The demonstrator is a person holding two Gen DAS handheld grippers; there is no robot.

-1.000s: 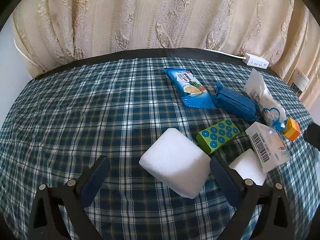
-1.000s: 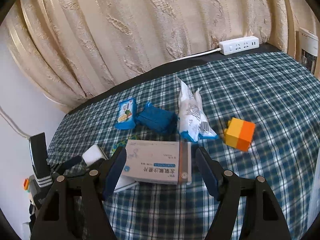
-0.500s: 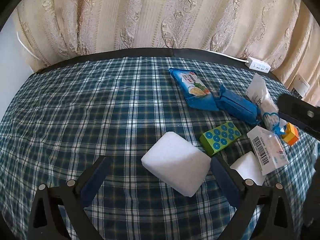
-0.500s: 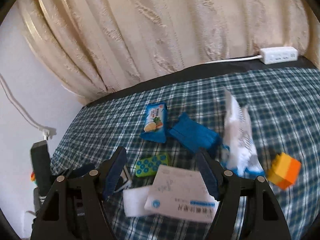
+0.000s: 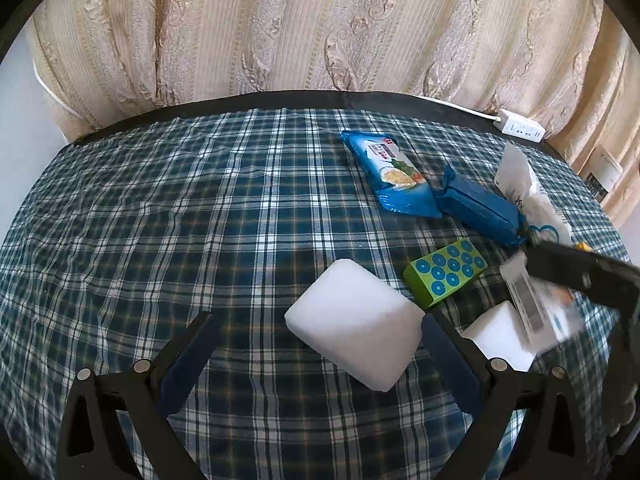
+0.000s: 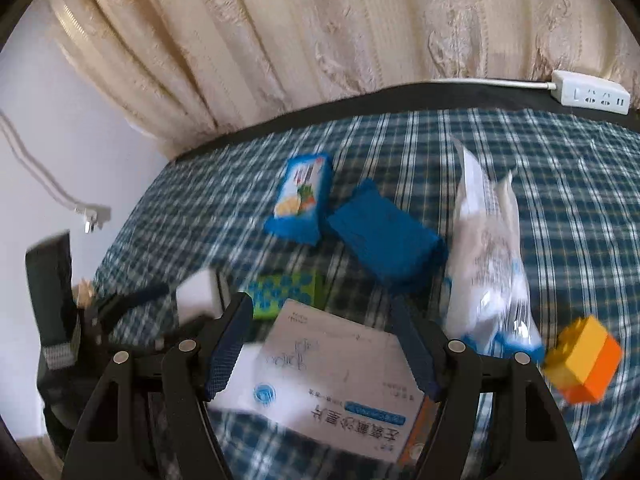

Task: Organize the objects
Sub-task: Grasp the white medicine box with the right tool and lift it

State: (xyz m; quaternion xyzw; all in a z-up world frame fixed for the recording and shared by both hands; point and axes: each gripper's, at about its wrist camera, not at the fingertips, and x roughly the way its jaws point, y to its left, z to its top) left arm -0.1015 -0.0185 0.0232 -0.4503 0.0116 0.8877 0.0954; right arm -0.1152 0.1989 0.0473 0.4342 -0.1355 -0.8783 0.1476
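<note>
- Tablecloth (image 5: pixel 168 216): woven plaid cloth, matt.
- White block (image 5: pixel 354 318) betw. left gripper's fingers: foam-like, matt, fine-grained.
- Snack pack (image 5: pixel 394 178) ahead: glossy plastic film.
- Box (image 6: pixel 332 380) betw. right gripper's fingers: smooth card.
- Curtain (image 6: pixel 320 40) beyond: textured fabric.

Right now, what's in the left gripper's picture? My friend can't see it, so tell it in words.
A white foam block lies between the open fingers of the left gripper on a blue checked tablecloth. To the right are a green dotted box, two blue snack packs and the other gripper over a white box.
</note>
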